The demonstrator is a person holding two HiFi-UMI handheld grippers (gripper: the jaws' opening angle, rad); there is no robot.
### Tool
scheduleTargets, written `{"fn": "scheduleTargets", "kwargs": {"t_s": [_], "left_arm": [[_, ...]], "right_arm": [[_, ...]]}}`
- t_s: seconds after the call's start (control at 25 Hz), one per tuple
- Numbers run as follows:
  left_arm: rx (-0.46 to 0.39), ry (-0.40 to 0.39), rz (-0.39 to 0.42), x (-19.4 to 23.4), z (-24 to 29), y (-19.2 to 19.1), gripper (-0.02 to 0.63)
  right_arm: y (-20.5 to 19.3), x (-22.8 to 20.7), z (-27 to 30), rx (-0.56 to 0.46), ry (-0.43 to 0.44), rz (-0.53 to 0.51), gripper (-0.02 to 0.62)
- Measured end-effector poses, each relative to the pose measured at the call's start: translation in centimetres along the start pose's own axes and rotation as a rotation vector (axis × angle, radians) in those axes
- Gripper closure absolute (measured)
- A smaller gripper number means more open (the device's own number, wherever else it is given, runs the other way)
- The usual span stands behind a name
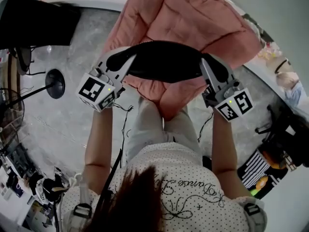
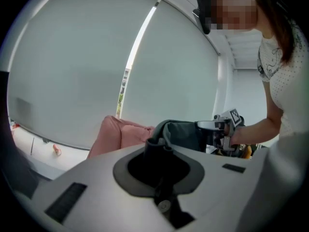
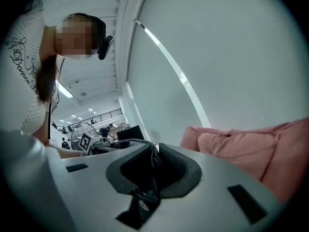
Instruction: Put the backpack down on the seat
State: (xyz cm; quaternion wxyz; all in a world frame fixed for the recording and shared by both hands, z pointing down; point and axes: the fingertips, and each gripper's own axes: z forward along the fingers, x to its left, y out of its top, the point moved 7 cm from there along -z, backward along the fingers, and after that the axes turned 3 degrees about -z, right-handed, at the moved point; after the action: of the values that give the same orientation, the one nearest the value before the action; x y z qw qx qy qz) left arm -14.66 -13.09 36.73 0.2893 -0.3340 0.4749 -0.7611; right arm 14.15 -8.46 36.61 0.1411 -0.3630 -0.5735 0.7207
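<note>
Clamps the left gripper (image 1: 129, 58) on one end of the dark backpack (image 1: 166, 62), pinches what looks like a strap at the other end in the right gripper (image 1: 206, 60), and holds it slung between them over the pink quilted seat (image 1: 193, 18).

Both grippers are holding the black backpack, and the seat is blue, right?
No. The seat is pink, not blue, as the head view shows. The left gripper and right gripper do hold the black backpack.
</note>
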Motion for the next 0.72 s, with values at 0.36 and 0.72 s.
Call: {"fn": "scheduleTargets", "kwargs": {"t_s": [0.36,0.72], "left_arm": [[0.043,0.076,-0.102,1.8,5.1,-7.0,0.580],[0.139,0.096,-0.124,5.0,9.6,-14.1,0.580]], "right_arm": [[-7.1,-6.6,1.4,0.070,0.038,0.113,0.532],[-14.8,-11.1,3.1,0.134,0.001,0.177,0.531]]}}
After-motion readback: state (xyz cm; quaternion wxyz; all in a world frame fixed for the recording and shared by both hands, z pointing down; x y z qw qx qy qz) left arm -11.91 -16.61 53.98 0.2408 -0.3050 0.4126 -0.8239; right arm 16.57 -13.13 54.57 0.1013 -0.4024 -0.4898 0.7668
